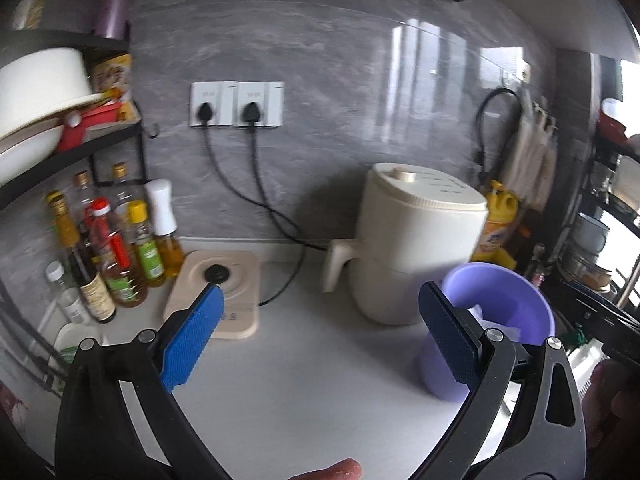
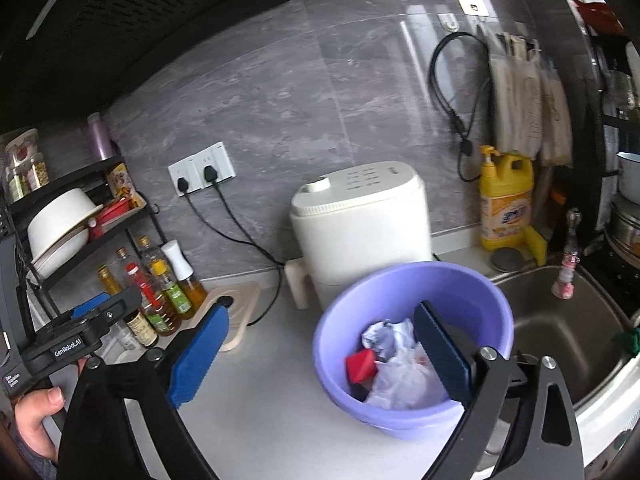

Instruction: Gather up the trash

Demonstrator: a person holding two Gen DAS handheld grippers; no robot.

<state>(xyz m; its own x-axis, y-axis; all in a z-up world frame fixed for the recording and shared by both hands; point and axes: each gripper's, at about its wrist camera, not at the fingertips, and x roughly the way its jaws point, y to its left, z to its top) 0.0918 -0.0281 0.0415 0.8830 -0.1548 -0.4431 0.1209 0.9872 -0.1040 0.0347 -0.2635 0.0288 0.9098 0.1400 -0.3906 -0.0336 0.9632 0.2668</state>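
Both tongs, left [image 1: 320, 320] and right [image 2: 320, 344], gape empty over the surface [image 2: 260, 380].
Crumpled paper [image 2: 394, 360] lies in the purple bin [image 2: 472, 292]; a careless swing could tip it, spilling trash.

We see a glossy grey stone-look wall [image 2: 280, 92] throwing back window light above a matt pale counter [image 1: 304, 380]. The lilac bin [image 2: 472, 292] looks like smooth plastic and holds crumpled paper [image 2: 390, 336]. Beside it sit a satin cream plastic appliance [image 2: 360, 232] and a brushed metal sink [image 2: 560, 332]. Our grippers' blue pads [image 1: 200, 332] are finely ribbed.
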